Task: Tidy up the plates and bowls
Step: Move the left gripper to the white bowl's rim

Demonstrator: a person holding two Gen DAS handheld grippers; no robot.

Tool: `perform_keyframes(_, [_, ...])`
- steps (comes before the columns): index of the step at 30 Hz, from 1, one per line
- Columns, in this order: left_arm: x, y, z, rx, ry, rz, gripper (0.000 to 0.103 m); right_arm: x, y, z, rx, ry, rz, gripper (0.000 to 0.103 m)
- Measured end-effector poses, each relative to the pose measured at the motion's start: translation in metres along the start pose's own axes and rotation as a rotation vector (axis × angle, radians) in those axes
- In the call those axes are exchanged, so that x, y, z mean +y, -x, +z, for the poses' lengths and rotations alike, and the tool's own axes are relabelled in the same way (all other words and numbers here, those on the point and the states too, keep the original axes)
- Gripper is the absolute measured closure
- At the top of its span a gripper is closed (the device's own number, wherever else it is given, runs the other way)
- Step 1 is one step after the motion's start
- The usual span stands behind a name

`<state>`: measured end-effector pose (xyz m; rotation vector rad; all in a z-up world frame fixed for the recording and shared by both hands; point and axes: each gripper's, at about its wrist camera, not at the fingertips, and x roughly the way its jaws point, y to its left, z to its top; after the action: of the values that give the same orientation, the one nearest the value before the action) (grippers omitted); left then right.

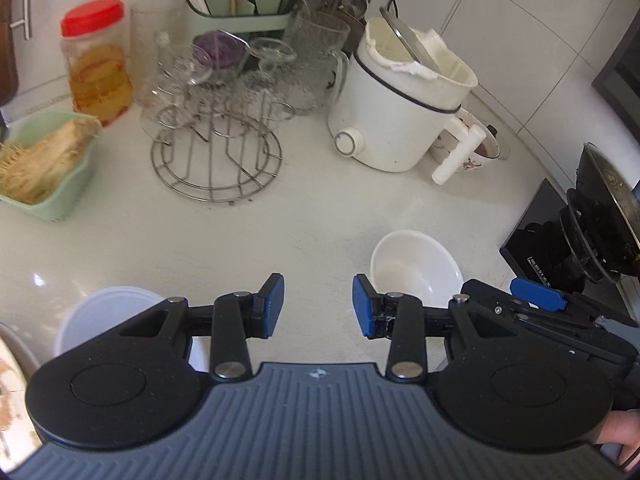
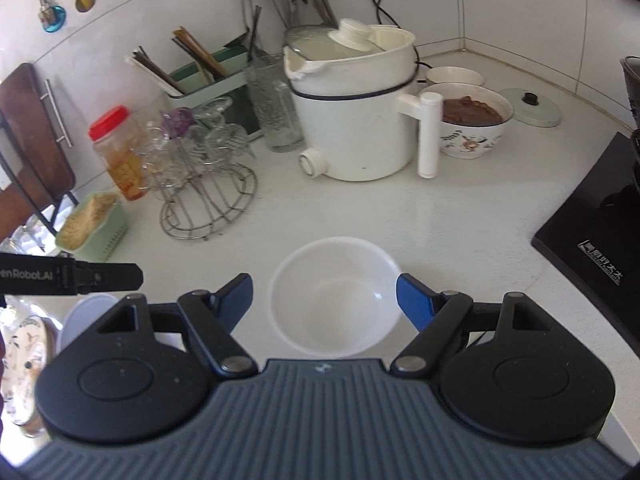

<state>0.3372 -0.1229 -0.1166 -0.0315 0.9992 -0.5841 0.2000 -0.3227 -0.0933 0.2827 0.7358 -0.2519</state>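
Note:
A white bowl [image 2: 334,294] stands upright and empty on the white counter, between the spread fingers of my right gripper [image 2: 325,300], which is open; whether the pads touch its rim I cannot tell. The bowl also shows in the left wrist view [image 1: 416,270], just right of my left gripper [image 1: 318,306], which is open and empty above the counter. A second white bowl or plate [image 1: 108,312] sits at the lower left, partly hidden by the left gripper; it also shows in the right wrist view [image 2: 90,310]. A patterned plate [image 2: 24,356] lies at the far left edge.
A white electric pot [image 2: 352,120] stands at the back with a patterned bowl of brown food [image 2: 472,120] beside it. A wire glass rack [image 2: 204,184], a red-lidded jar [image 2: 116,152], a green basket [image 2: 94,228] and a utensil holder [image 2: 208,76] fill the left. A black cooktop [image 2: 600,232] is right.

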Motion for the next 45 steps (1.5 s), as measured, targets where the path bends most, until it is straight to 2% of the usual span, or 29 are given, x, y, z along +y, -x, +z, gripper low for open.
perform_keyframes(12, [-0.016, -0.042, -0.008, 0.062, 0.010, -0.035, 0.061, -0.036, -0.029, -0.002, 0.031, -0.004, 0.009, 0.025])
perform_keyframes(28, [-0.028, -0.075, 0.002, 0.119, 0.026, -0.070, 0.061, -0.047, -0.050, 0.000, 0.103, -0.016, 0.050, 0.031])
perform_keyframes(30, [-0.029, -0.079, 0.003, 0.123, 0.021, -0.064, 0.061, -0.047, -0.054, 0.000, 0.111, -0.022, 0.058, 0.035])
perform_keyframes(33, [-0.034, -0.088, 0.000, 0.146, 0.001, -0.062, 0.062, -0.048, -0.061, 0.001, 0.129, -0.028, 0.072, 0.046])
perform_keyframes(40, [-0.043, -0.102, 0.001, 0.162, 0.000, -0.103, 0.062, -0.049, -0.074, 0.005, 0.138, -0.031, 0.036, 0.049])
perform_keyframes(43, [-0.046, -0.107, 0.004, 0.163, -0.007, -0.100, 0.066, -0.050, -0.079, 0.006, 0.141, -0.037, 0.030, 0.049])
perform_keyframes(44, [-0.046, -0.109, 0.006, 0.164, -0.015, -0.098, 0.067, -0.050, -0.082, 0.007, 0.144, -0.036, 0.029, 0.051])
perform_keyframes(45, [-0.046, -0.110, 0.007, 0.165, -0.018, -0.099, 0.068, -0.049, -0.083, 0.008, 0.146, -0.034, 0.027, 0.057])
